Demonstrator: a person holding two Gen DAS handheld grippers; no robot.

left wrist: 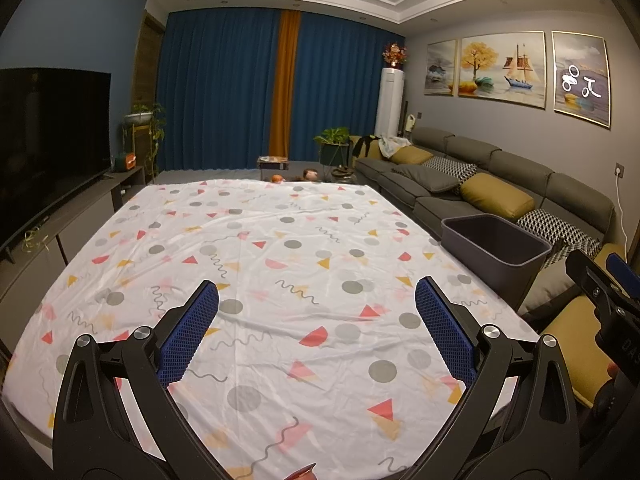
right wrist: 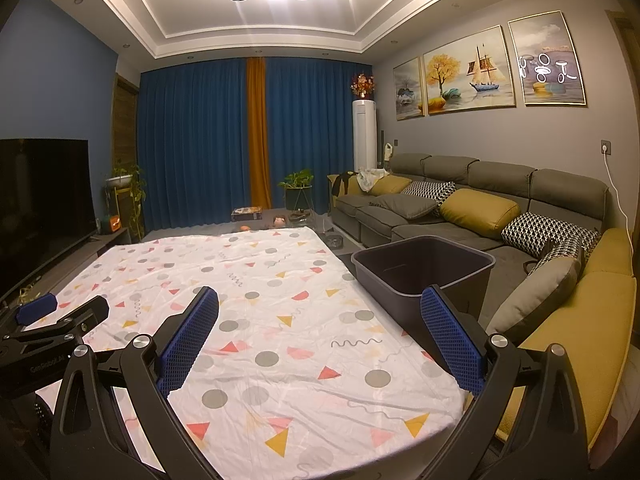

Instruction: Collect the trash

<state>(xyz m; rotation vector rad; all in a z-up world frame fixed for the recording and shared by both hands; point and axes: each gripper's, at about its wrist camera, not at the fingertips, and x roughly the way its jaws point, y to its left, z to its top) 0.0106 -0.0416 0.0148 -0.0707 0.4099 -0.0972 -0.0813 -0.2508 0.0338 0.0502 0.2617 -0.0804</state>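
Observation:
A dark grey bin point(left wrist: 496, 246) stands at the right edge of a table covered by a white patterned cloth point(left wrist: 280, 264); it also shows in the right wrist view point(right wrist: 424, 270) and looks empty. My left gripper point(left wrist: 318, 292) is open and empty above the near part of the cloth. My right gripper point(right wrist: 320, 296) is open and empty, with its right finger in front of the bin's near wall. A small reddish-brown thing point(left wrist: 304, 472) peeks in at the bottom edge of the left wrist view. No trash shows on the cloth.
A grey sofa point(right wrist: 460, 216) with yellow and patterned cushions runs along the right. A television point(left wrist: 48, 136) on a low cabinet stands at the left. Blue curtains point(left wrist: 240, 92), plants and small floor items lie beyond the table's far edge.

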